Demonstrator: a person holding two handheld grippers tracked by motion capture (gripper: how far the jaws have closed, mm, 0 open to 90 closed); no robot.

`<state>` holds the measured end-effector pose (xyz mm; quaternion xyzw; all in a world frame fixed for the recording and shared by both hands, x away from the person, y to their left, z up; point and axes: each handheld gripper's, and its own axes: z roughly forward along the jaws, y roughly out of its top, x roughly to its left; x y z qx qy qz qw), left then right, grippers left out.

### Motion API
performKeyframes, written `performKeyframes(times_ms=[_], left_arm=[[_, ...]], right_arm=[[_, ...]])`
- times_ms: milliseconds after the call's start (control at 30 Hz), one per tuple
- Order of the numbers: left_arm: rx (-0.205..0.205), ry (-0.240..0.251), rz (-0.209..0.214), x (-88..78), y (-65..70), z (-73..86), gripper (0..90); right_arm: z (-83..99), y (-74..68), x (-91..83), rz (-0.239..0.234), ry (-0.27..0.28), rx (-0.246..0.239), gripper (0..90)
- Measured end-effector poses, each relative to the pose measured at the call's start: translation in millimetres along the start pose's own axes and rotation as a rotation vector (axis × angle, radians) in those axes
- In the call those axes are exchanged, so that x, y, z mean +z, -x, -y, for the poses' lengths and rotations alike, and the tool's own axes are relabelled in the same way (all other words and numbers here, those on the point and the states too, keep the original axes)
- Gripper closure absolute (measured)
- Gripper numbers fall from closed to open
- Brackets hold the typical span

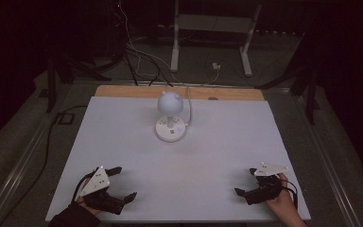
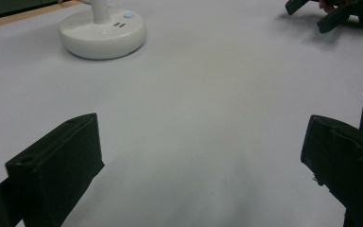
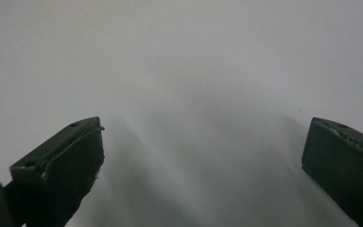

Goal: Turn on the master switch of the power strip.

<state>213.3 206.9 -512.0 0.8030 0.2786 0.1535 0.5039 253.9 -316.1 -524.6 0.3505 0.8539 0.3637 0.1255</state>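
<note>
Left claw: my left claw rests low at the near left corner of the white worktop, jaws spread wide, nothing between them.
Right claw: my right claw sits at the near right corner, jaws equally wide apart, empty; the bare sheet lies between them.
Lamp: small white desk lamp with a round base and globe head stands upright toward the far middle, well apart from both claws.
Lamp cable: white cord runs off the back edge.

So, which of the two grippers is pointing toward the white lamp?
The left gripper: its own view shows the lamp ahead, between its open jaws. The right gripper faces bare white table.
</note>
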Motion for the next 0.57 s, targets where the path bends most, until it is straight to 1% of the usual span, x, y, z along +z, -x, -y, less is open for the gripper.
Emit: performKeyframes(times_ms=[167,300,367,567], left_arm=[[-0.002,0.002,0.0,0.3,0.0,0.0,0.1],[-0.004,0.0,0.0,0.9,-0.3,0.2,0.1],[-0.006,0.001,0.001,0.9,-0.2,0.2,0.1],[-0.001,0.002,0.001,0.7,0.2,-0.1,0.1]], right_arm=[[-0.5,-0.3,1.0,-0.007,0.0,0.003,0.1],[-0.7,0.6,0.7,-0.004,0.005,0.004,0.1],[-0.4,1.1,1.2,-0.004,-0.001,0.011,0.1],[-0.3,1.6,1.0,0.0,-0.006,0.01,0.1]])
